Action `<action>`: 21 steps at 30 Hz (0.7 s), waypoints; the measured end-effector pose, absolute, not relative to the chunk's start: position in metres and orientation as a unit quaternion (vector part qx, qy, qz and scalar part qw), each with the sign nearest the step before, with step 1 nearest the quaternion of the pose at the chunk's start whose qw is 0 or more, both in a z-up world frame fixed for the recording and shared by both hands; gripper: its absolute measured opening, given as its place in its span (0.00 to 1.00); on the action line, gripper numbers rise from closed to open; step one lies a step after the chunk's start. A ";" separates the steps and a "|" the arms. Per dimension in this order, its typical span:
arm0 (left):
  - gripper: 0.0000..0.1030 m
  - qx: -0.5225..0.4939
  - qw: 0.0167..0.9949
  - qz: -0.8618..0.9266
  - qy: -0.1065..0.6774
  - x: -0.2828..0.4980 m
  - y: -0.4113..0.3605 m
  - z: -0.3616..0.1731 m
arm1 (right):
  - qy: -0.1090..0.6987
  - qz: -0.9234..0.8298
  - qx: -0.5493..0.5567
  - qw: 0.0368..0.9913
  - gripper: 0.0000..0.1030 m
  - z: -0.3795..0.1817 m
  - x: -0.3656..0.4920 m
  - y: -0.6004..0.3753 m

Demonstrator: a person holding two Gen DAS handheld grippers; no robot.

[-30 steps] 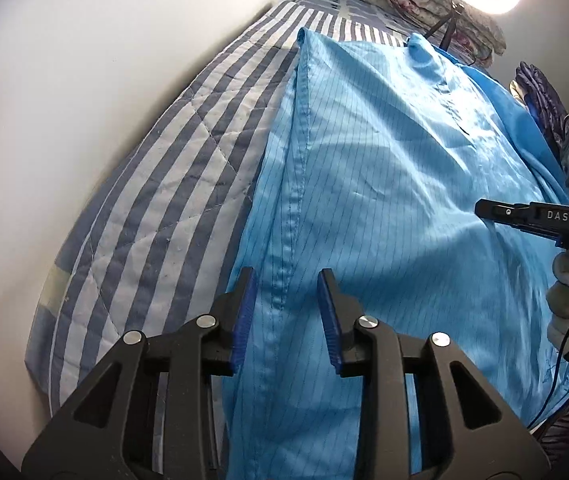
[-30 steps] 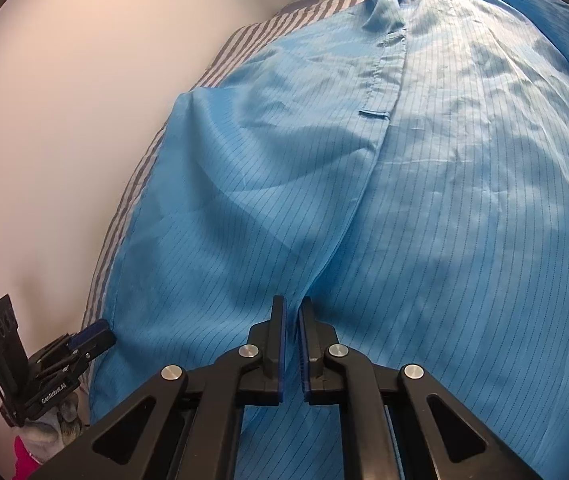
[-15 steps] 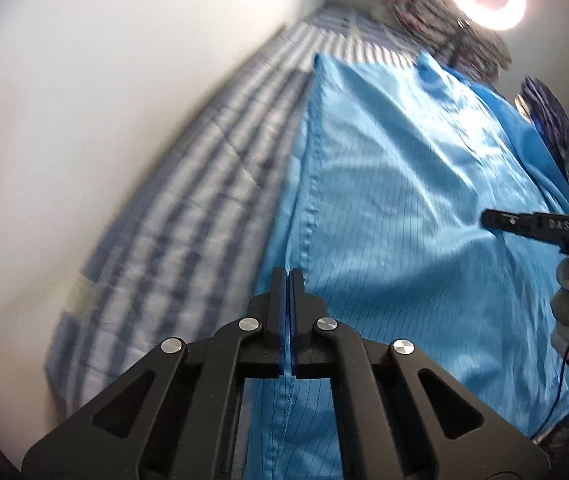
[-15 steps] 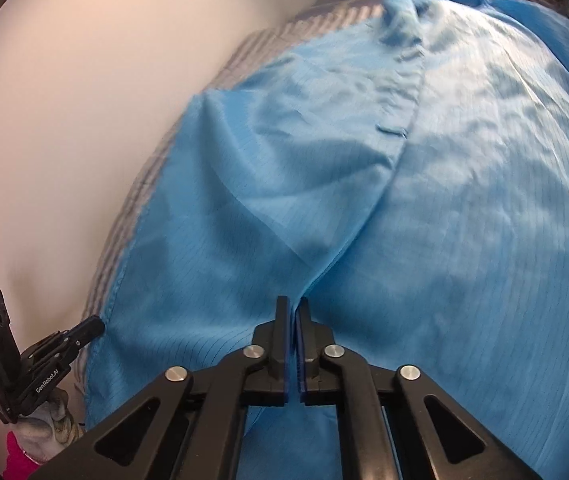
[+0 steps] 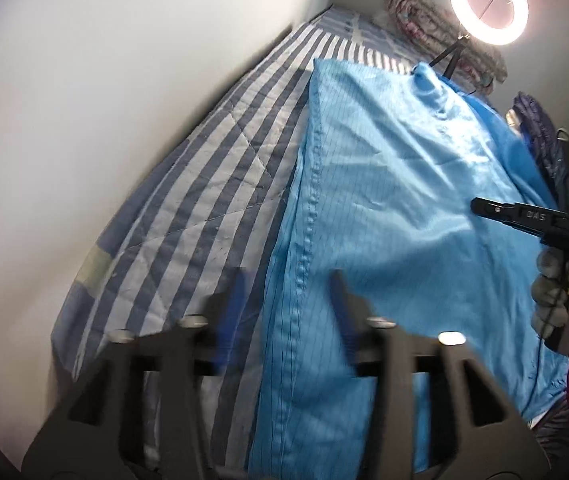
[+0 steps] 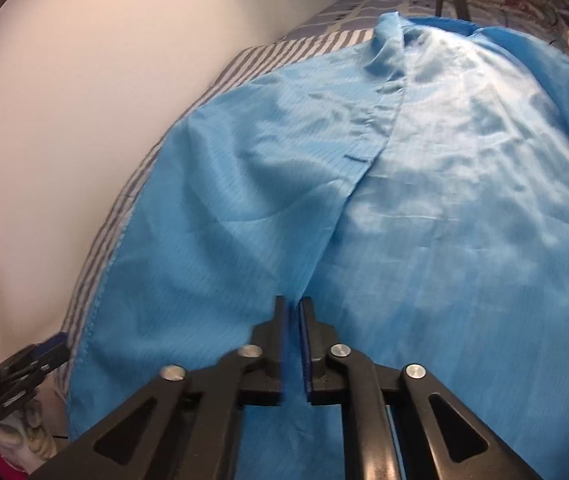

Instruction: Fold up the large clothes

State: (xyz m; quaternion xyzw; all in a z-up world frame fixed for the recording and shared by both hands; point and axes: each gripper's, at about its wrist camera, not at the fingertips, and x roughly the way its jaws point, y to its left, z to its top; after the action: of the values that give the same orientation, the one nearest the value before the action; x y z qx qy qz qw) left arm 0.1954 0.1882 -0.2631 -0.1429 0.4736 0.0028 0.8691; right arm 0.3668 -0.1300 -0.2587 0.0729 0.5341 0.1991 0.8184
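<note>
A large light-blue pinstriped coat (image 5: 396, 200) lies spread on a striped bed, collar at the far end; it fills the right wrist view (image 6: 424, 200). My left gripper (image 5: 288, 304) is open and blurred, its fingers either side of the coat's left side seam. My right gripper (image 6: 293, 316) has its jaws nearly closed with a narrow gap, over the coat's front placket near the hem; I cannot tell if cloth is pinched. It also shows at the right of the left wrist view (image 5: 480, 205). The left gripper shows at the lower left of the right wrist view (image 6: 50, 350).
The blue-and-white striped bedspread (image 5: 212, 184) runs along a white wall (image 5: 104, 92) on the left. A ring light (image 5: 488, 4) on a tripod and rolled bedding (image 5: 424, 20) stand at the far end. A dark purple garment (image 5: 536, 128) lies at the right.
My left gripper was open, shut on the coat's side seam half a second ago, and is open again now. My right gripper's jaws have parted slightly. The coat has shifted little.
</note>
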 end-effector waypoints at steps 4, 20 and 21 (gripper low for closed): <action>0.50 -0.144 0.863 -0.017 0.485 0.178 0.187 -0.264 | 0.517 0.210 0.066 0.827 0.22 -0.236 0.349 -0.131; 0.03 -0.157 0.843 -0.039 0.513 0.161 0.182 -0.286 | 0.549 0.281 -0.029 0.787 0.22 -0.273 0.308 -0.064; 0.02 -0.147 0.847 -0.039 0.509 0.161 0.176 -0.283 | 0.550 0.280 -0.022 0.786 0.22 -0.274 0.309 -0.066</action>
State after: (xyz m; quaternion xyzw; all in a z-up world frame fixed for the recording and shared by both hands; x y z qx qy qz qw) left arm 0.1613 0.1765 -0.2831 -0.1465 0.5088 -0.0391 0.8474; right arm 0.3090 -0.0659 -0.2737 -0.0219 0.5504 0.2803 0.7861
